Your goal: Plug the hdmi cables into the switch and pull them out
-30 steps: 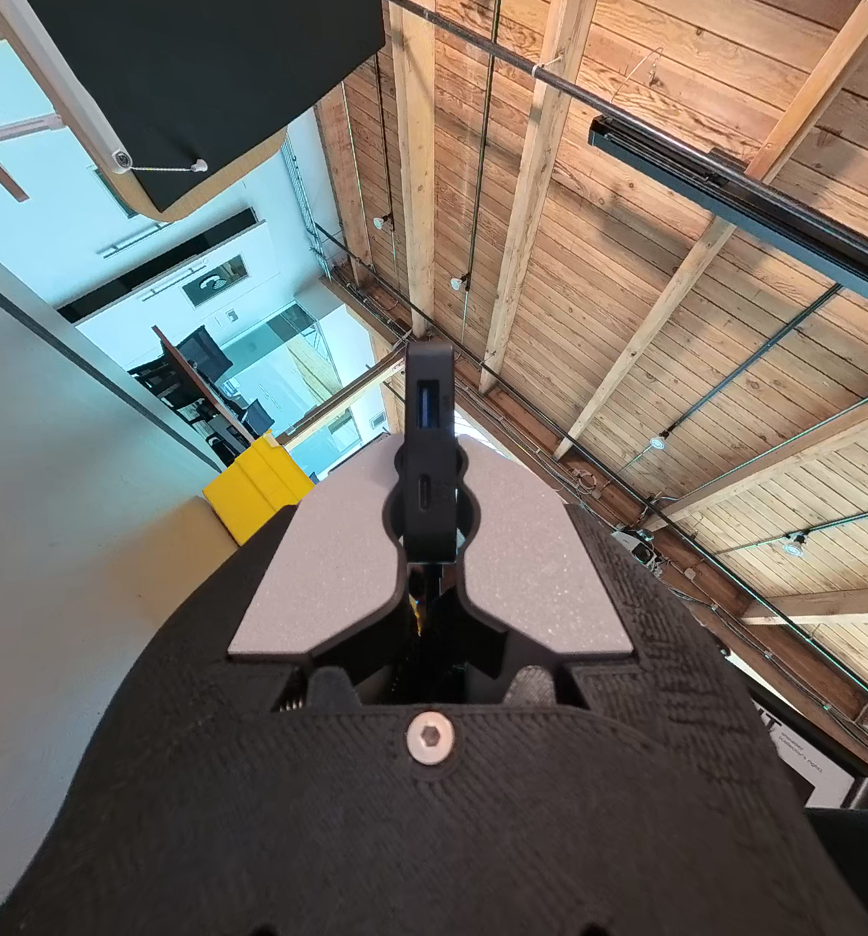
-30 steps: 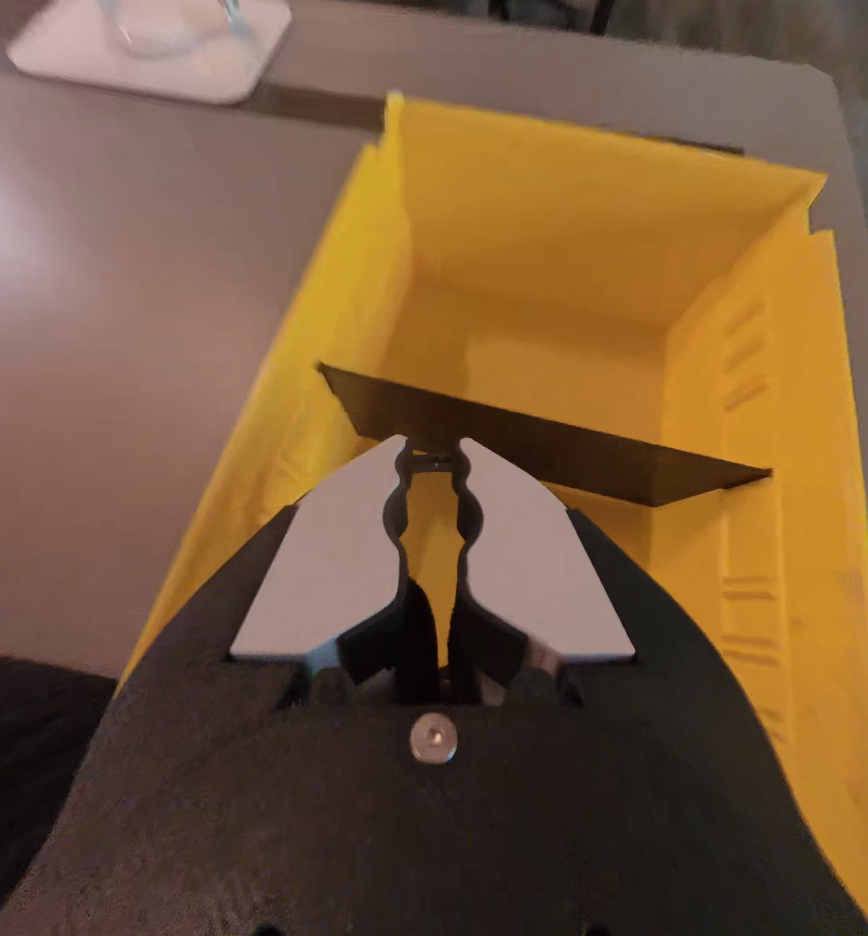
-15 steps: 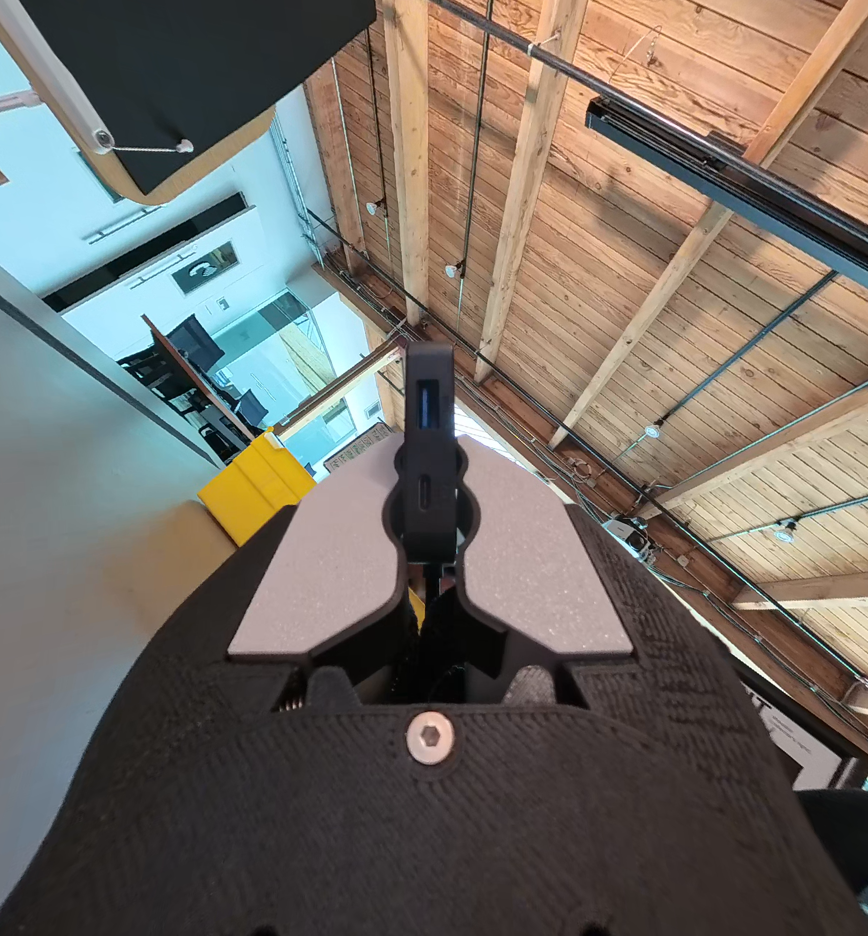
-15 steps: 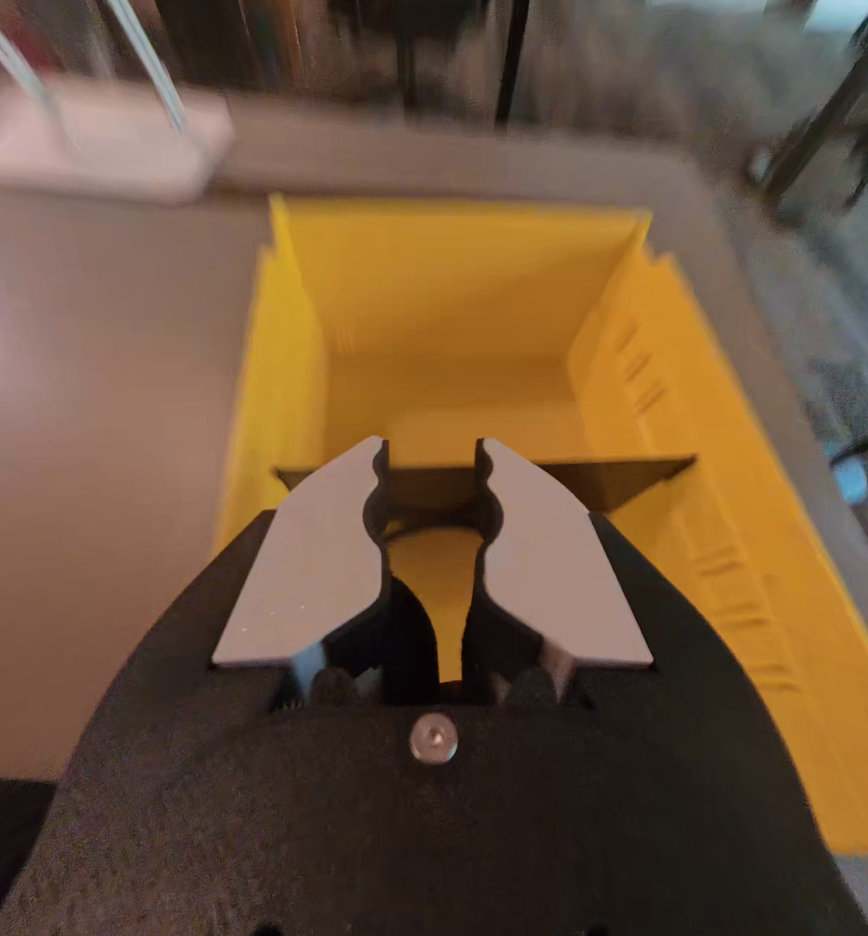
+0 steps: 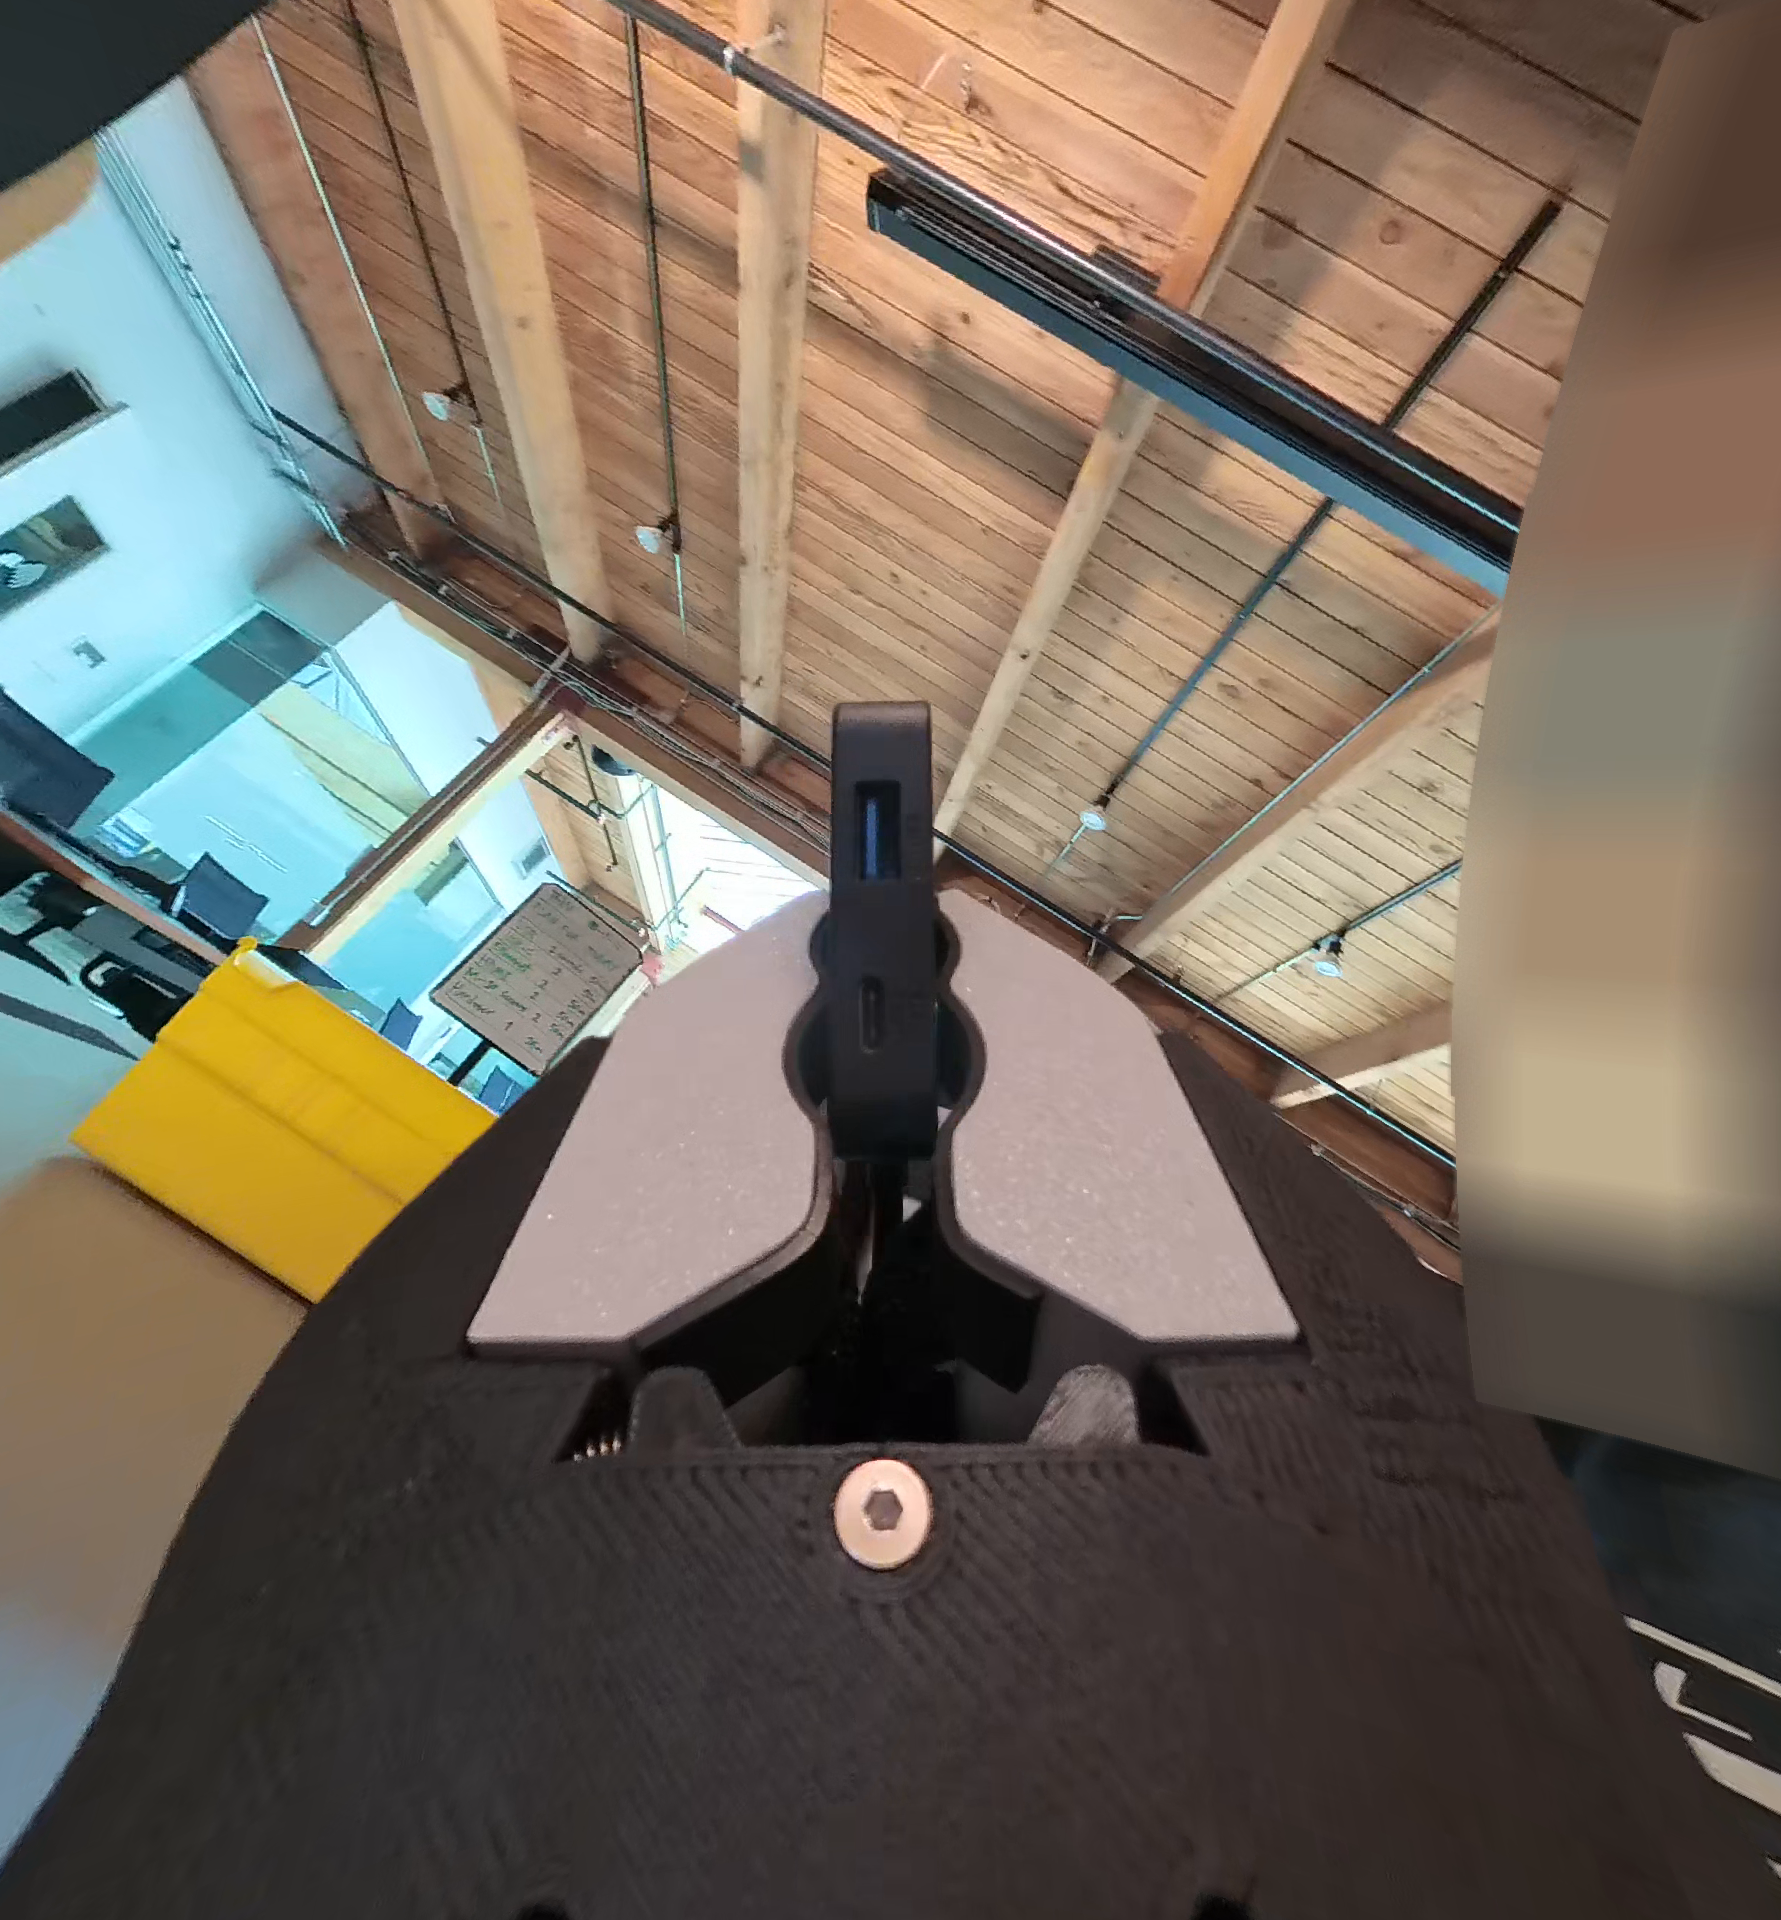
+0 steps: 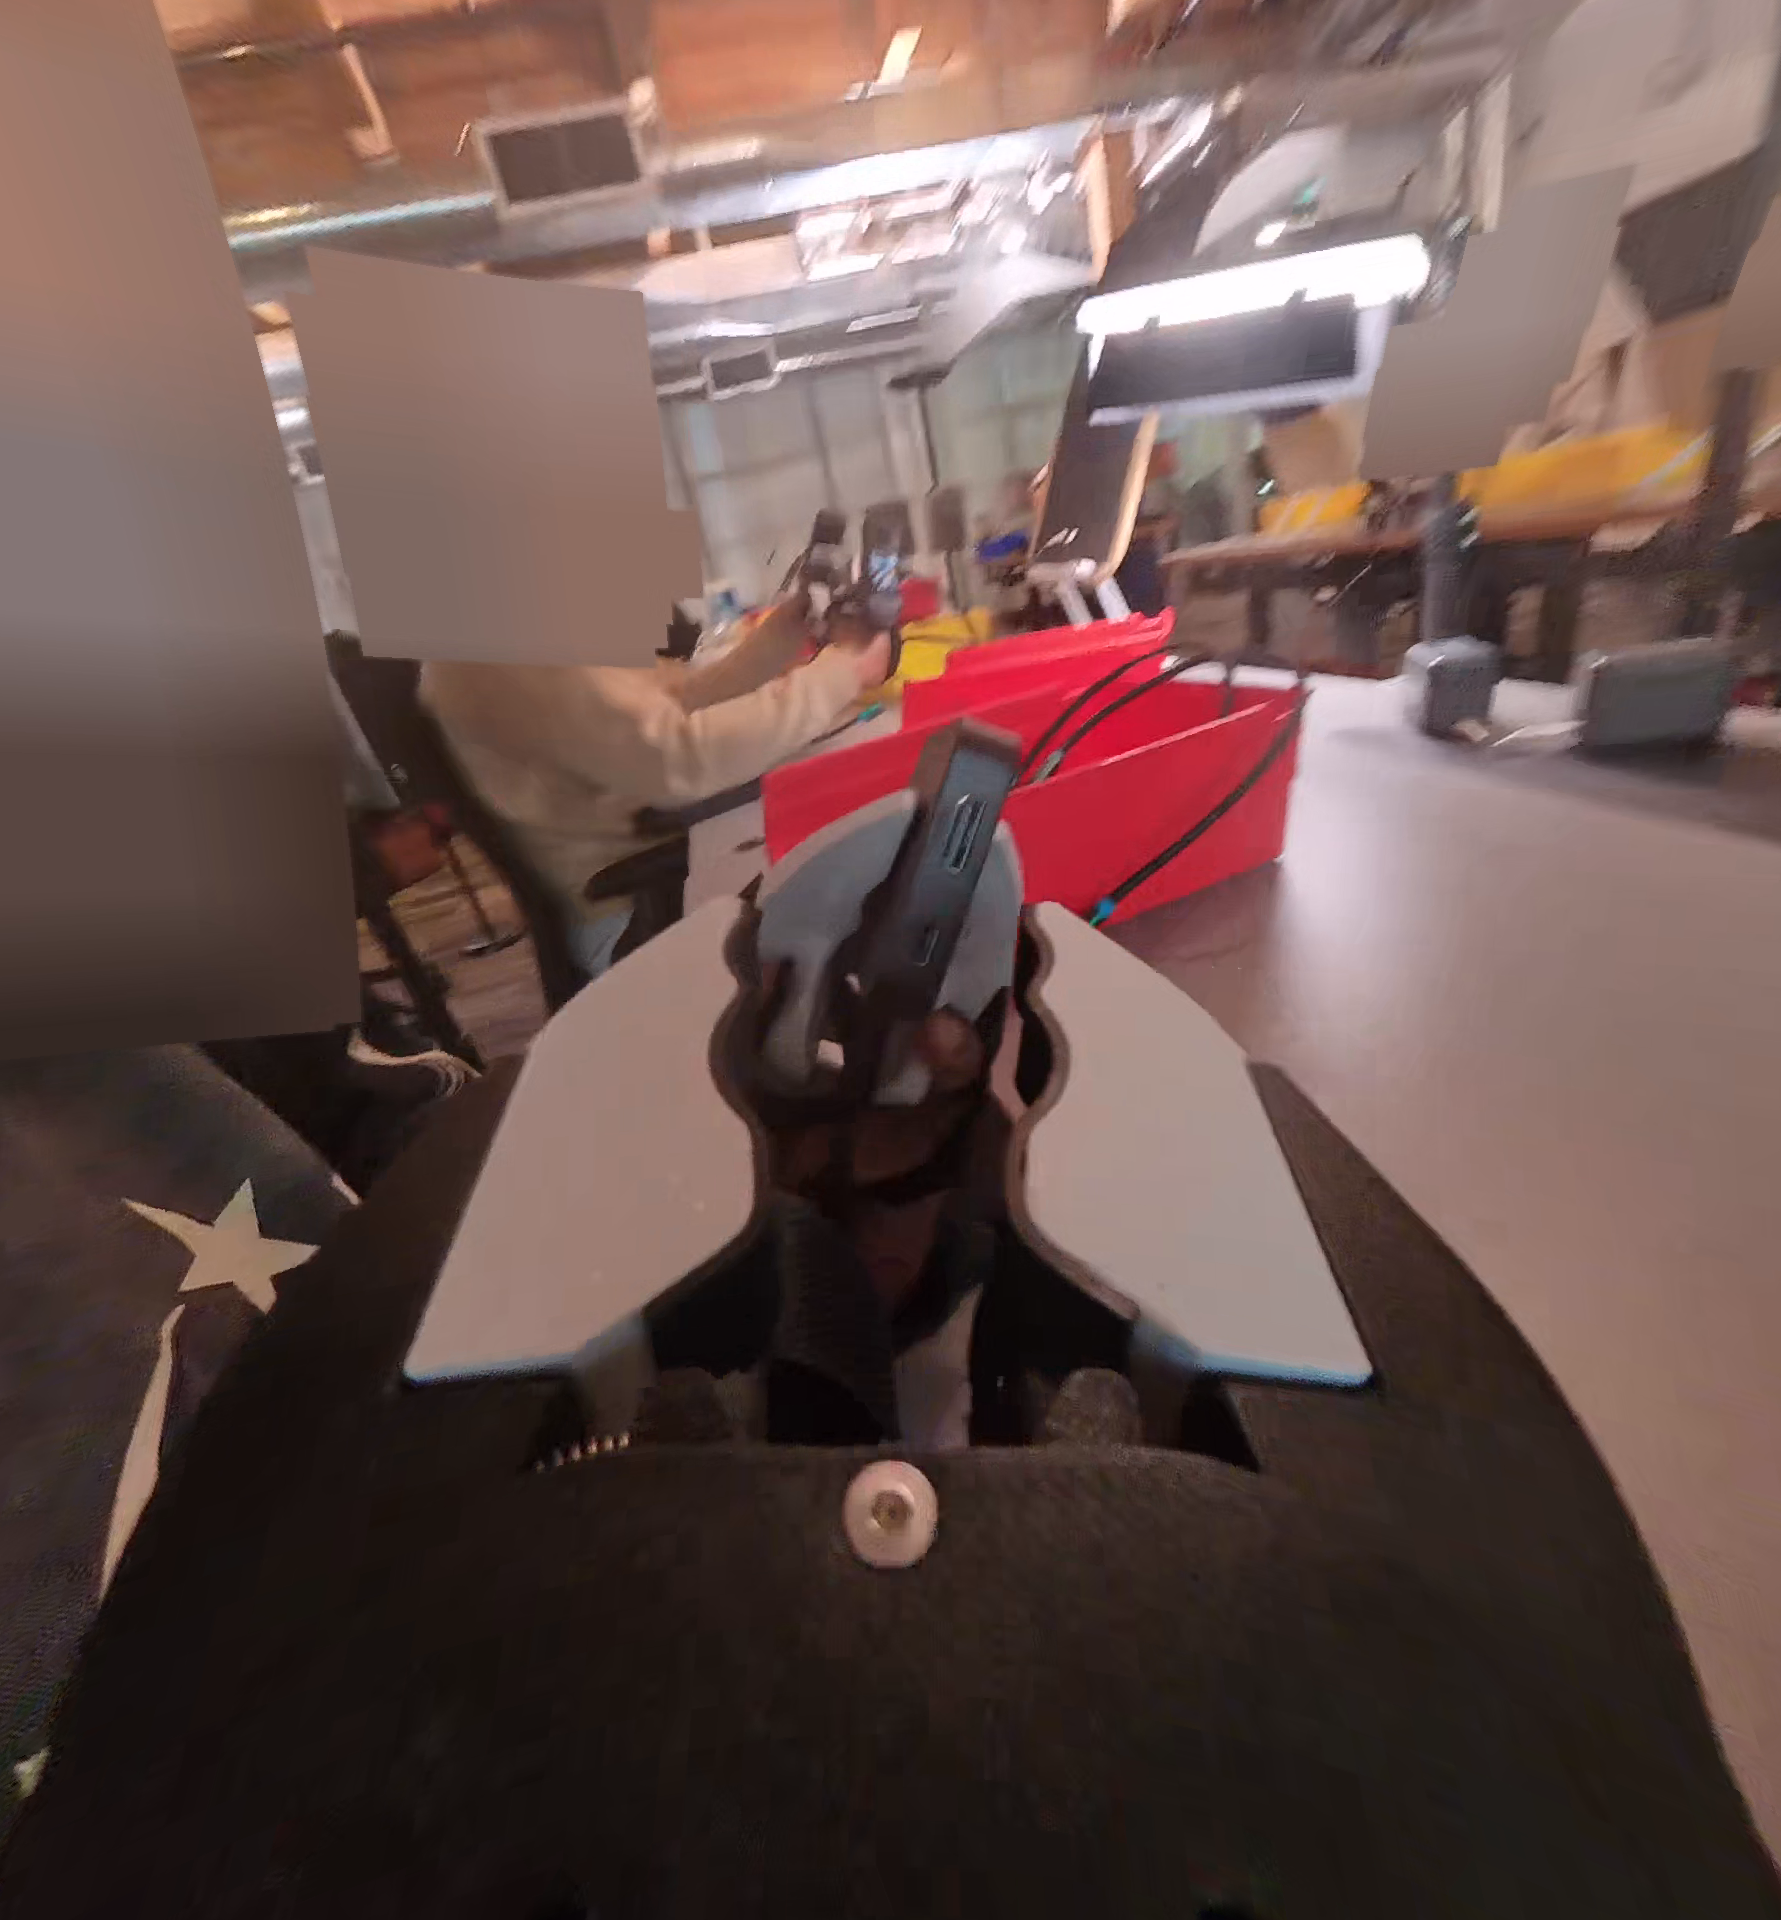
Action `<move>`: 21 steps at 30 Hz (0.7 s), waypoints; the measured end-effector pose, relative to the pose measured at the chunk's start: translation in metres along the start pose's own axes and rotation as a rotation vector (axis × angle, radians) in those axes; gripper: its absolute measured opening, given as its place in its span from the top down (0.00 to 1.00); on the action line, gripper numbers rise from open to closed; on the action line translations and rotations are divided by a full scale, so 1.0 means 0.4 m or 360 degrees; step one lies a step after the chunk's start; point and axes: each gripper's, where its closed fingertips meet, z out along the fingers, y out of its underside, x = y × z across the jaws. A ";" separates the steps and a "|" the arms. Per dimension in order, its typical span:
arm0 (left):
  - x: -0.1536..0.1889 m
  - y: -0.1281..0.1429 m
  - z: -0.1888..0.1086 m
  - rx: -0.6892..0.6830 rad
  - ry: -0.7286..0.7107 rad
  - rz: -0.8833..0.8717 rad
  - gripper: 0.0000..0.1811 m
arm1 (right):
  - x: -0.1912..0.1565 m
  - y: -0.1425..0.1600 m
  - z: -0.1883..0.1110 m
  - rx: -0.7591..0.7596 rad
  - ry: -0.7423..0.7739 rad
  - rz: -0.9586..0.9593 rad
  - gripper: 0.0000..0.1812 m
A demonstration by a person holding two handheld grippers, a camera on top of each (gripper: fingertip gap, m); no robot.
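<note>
Left gripper (image 5: 881, 1023) points up at the wooden ceiling (image 5: 969, 416). Its jaws are clamped on the switch (image 5: 881, 935), a slim black block held on edge between the grey fingers (image 5: 678, 1143). The switch sticks out past the fingertips toward 12 o'clock, showing a blue port near its top and a small oval port lower down. A yellow bin (image 5: 273, 1112) sits at 9 o'clock of the gripper, on the table corner (image 5: 86, 1403). A whiteboard (image 5: 543, 982) shows at 10 o'clock, farther off.

Right gripper (image 6: 881, 966) has its jaws wide apart, holding nothing, touching nothing. Straight ahead at 12 o'clock, seen through the gap, is the left gripper with the switch (image 6: 953, 842) pinched in it, tilted slightly right, port side facing the camera. A red bin (image 6: 1114, 800) stands on the table (image 6: 1540, 1039) at 1 o'clock behind the switch. Black cables (image 6: 1208, 810) loop out of the bin and over its front wall; their plug ends cannot be made out. At 11 o'clock a person's sleeve (image 6: 657, 717) reaches toward another rig. This view is blurred.
</note>
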 end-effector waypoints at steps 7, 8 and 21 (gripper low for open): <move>-0.004 0.015 0.005 -0.0049 -0.0003 -0.0037 0.93 | 0.014 0.049 0.053 -0.0151 -0.0005 0.0066 0.90; -0.004 0.019 0.006 -0.0063 -0.0006 -0.0029 0.91 | 0.014 0.043 0.045 -0.0164 0.0004 0.0025 0.91; -0.057 0.008 0.004 -0.0009 -0.0180 -0.0170 0.72 | 0.182 -0.417 -0.219 -0.0428 0.0311 -0.1620 0.92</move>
